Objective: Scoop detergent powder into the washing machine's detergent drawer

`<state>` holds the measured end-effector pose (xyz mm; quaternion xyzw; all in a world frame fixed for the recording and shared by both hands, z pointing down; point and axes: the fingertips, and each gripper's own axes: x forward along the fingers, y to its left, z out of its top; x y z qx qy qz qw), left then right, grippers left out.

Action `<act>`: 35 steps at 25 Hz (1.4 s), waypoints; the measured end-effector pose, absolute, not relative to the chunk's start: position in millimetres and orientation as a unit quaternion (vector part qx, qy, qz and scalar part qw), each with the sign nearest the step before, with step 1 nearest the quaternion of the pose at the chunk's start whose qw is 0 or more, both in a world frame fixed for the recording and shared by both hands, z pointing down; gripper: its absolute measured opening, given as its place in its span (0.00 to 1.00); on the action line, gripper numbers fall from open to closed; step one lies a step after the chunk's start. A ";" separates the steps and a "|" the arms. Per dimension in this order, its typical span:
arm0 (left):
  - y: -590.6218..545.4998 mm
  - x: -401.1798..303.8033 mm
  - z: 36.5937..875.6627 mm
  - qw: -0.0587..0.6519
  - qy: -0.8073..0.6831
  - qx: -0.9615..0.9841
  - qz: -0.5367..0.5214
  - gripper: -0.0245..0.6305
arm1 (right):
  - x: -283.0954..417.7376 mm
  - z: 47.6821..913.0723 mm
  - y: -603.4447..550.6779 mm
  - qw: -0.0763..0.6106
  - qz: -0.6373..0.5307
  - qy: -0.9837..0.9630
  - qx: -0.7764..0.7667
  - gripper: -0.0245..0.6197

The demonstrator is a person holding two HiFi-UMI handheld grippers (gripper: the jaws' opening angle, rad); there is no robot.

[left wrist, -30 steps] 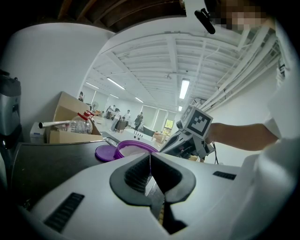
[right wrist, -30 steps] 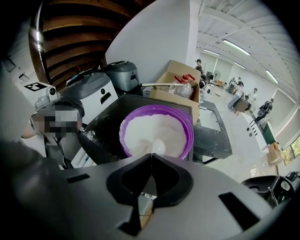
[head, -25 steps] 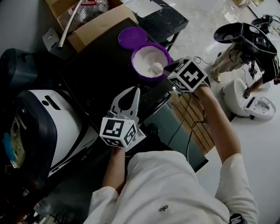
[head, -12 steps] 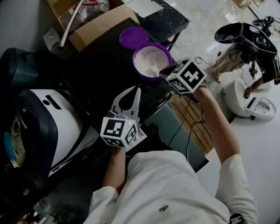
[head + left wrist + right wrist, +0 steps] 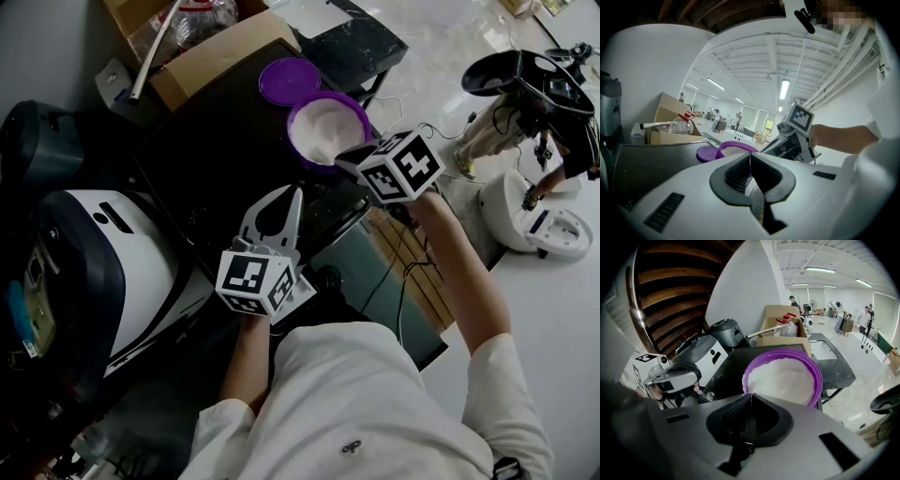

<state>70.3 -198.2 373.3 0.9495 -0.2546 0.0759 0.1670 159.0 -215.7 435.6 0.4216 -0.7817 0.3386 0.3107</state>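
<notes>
Both tongs are pressed together. Left tongs (image 5: 292, 194) hang idle mid-frame. Right tongs (image 5: 345, 161) have edged down to the tub (image 5: 306, 157) rim, upper centre, and the white lump at their tip a second ago no longer shows against the powder (image 5: 326, 127). Likely they are digging in for a scoop.

The right gripper (image 5: 349, 160) hides the tub's (image 5: 292, 122) near rim; a blur sits between its fingers (image 5: 726, 416), so what they pinch can't be told.

White ceiling (image 5: 754, 56), strip lights (image 5: 783, 89); pale marbled floor (image 5: 441, 47).
</notes>
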 end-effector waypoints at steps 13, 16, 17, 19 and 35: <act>-199.0 67.4 374.3 0.167 -0.255 0.949 0.075 0.07 | 143.1 435.9 -220.9 0.214 0.393 -0.778 0.440 0.07; -197.3 68.6 373.1 0.165 -0.255 0.950 0.075 0.07 | 144.4 431.9 -223.1 0.183 0.405 -0.774 0.450 0.07; -197.0 68.8 372.8 0.165 -0.255 0.950 0.075 0.07 | 144.8 431.2 -223.6 0.172 0.411 -0.772 0.453 0.07; -196.9 68.3 372.8 0.164 -0.256 0.950 0.076 0.07 | 145.2 431.4 -224.9 0.149 0.424 -0.767 0.458 0.07; -196.1 64.5 369.5 0.158 -0.260 0.950 0.075 0.07 | 159.1 430.1 -230.5 -0.011 0.518 -0.706 0.483 0.06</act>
